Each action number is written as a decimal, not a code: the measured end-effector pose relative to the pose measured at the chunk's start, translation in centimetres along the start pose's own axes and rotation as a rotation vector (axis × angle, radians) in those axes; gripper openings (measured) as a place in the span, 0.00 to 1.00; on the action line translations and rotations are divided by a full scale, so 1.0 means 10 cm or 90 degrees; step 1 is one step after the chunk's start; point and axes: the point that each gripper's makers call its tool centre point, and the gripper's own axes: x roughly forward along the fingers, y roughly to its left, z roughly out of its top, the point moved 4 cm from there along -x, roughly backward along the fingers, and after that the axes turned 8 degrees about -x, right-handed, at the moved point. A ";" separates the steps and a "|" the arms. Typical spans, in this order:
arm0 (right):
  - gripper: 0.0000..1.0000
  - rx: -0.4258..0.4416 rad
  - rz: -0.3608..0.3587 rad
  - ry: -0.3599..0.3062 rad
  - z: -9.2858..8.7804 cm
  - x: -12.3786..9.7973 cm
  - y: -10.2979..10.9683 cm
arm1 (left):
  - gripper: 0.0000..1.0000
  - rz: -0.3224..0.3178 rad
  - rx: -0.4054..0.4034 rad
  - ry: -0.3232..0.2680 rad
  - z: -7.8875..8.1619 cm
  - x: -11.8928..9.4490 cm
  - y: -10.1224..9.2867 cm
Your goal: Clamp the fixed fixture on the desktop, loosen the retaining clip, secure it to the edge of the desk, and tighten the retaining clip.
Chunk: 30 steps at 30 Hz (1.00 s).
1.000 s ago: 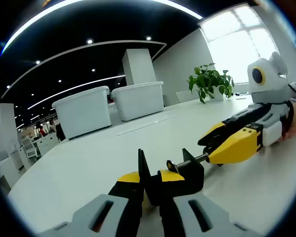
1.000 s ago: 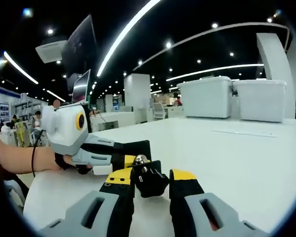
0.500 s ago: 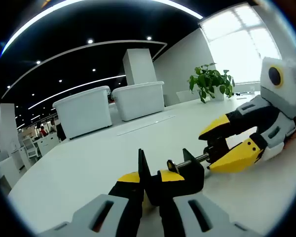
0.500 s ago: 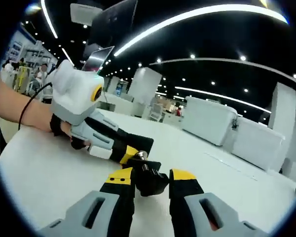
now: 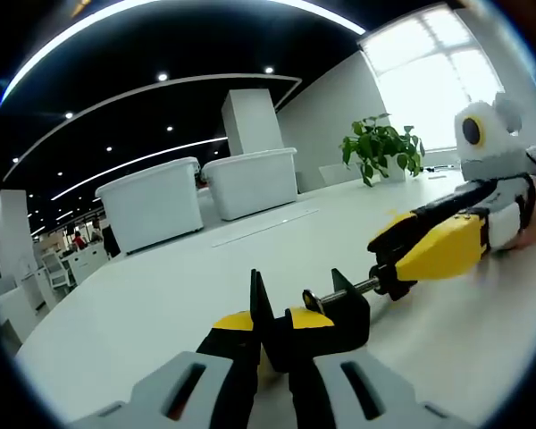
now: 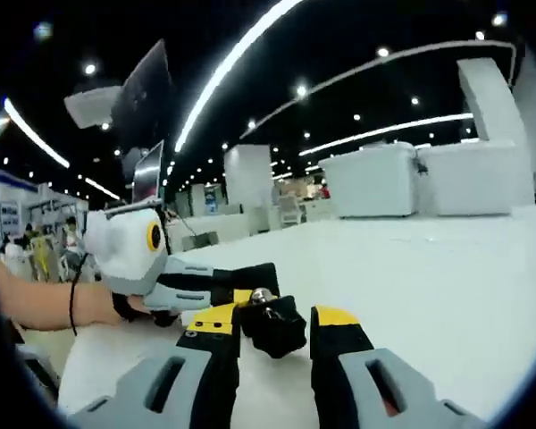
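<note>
A small black clamp (image 5: 317,326) sits on the white desk (image 5: 161,304), its C-shaped body upright with two prongs pointing up. Its metal screw (image 5: 344,291) sticks out sideways from the body, level with the desk, and ends in a black knob (image 5: 386,275). In the right gripper view the clamp (image 6: 272,323) appears end-on, the screw's shiny tip (image 6: 262,294) at its top.
</note>
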 end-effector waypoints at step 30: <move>0.19 -0.193 -0.049 0.010 -0.02 0.00 0.13 | 0.11 0.002 0.005 -0.002 0.00 -0.02 -0.01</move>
